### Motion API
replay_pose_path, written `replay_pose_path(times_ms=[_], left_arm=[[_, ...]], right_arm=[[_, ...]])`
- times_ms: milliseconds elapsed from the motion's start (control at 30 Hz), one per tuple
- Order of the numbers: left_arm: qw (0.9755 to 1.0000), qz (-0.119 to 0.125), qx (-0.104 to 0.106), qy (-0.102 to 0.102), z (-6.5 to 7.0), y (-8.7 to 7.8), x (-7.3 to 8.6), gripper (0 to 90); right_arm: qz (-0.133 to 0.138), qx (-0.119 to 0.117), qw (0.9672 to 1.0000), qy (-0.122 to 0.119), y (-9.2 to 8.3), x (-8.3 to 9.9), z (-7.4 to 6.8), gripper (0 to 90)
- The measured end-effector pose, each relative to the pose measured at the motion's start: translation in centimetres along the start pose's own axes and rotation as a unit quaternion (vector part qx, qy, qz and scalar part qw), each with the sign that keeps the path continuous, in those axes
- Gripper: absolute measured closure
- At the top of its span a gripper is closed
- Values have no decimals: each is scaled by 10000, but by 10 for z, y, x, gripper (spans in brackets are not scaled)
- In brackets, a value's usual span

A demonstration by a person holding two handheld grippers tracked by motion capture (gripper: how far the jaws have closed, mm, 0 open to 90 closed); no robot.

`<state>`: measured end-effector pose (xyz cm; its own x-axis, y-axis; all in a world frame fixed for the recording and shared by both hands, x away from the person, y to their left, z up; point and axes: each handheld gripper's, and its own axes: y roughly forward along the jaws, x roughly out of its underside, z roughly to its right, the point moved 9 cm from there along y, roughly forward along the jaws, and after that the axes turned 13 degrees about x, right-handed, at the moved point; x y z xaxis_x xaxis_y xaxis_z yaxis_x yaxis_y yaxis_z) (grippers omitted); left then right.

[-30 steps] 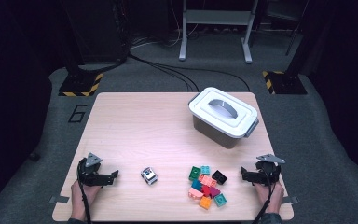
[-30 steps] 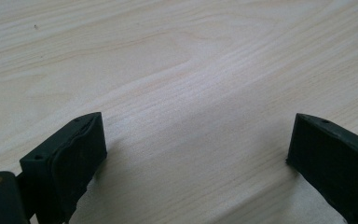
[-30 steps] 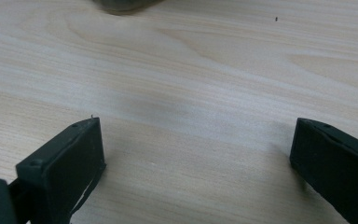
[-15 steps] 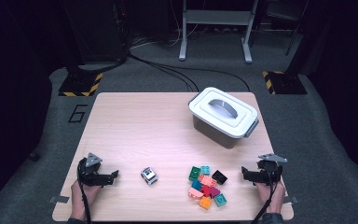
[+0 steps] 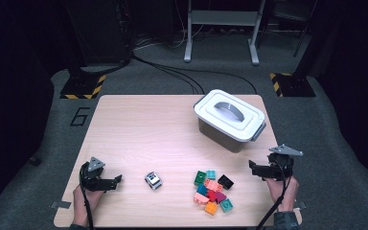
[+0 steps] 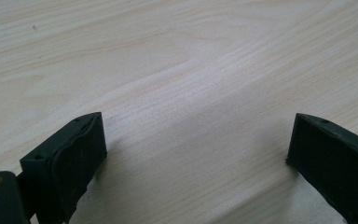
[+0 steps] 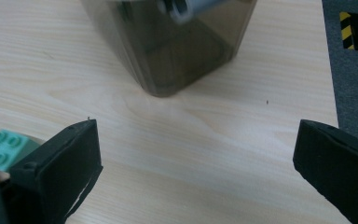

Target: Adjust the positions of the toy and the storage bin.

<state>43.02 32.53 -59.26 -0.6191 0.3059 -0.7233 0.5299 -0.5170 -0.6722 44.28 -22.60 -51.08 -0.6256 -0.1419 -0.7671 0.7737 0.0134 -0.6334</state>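
A heap of several coloured bricks (image 5: 211, 189) lies near the table's front edge, right of centre. Left of the heap sits a small grey and white block (image 5: 153, 180). A grey box with a white handled lid (image 5: 228, 119) stands at the back right, its lid on. My left gripper (image 5: 116, 180) rests at the front left, pointing right, open over bare wood (image 6: 196, 144). My right gripper (image 5: 252, 168) is held at the front right, pointing left, and is open (image 7: 196, 156). Its own view has the box's dark wall (image 7: 177, 46) ahead and a mint brick (image 7: 2, 149) at the left.
The wooden table (image 5: 139, 129) has bare room across its left and middle. Around it lies grey floor with black cables (image 5: 172, 67), two yellow-and-black striped bases (image 5: 79, 87) and a metal stand (image 5: 220, 19) at the back.
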Motion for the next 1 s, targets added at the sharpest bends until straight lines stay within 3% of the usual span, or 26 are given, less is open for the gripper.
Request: replay_pose_path(times_ms=[433, 567, 733, 1000], left_arm=[[10000, -2, 3, 1, 0, 0, 0, 42], [10000, -1, 5, 4, 0, 0, 0, 42], [10000, -1, 7, 3, 0, 0, 0, 42], [10000, -2, 7, 3, 0, 0, 0, 42]], right_arm=[[294, -85, 9993, -194, -9, -65, -11, 0], [337, -102, 9991, -245, 0, -90, -18, 23], [272, -92, 9990, -344, 12, -106, -25, 54], [224, 5, 9986, -479, 37, -137, -40, 220]])
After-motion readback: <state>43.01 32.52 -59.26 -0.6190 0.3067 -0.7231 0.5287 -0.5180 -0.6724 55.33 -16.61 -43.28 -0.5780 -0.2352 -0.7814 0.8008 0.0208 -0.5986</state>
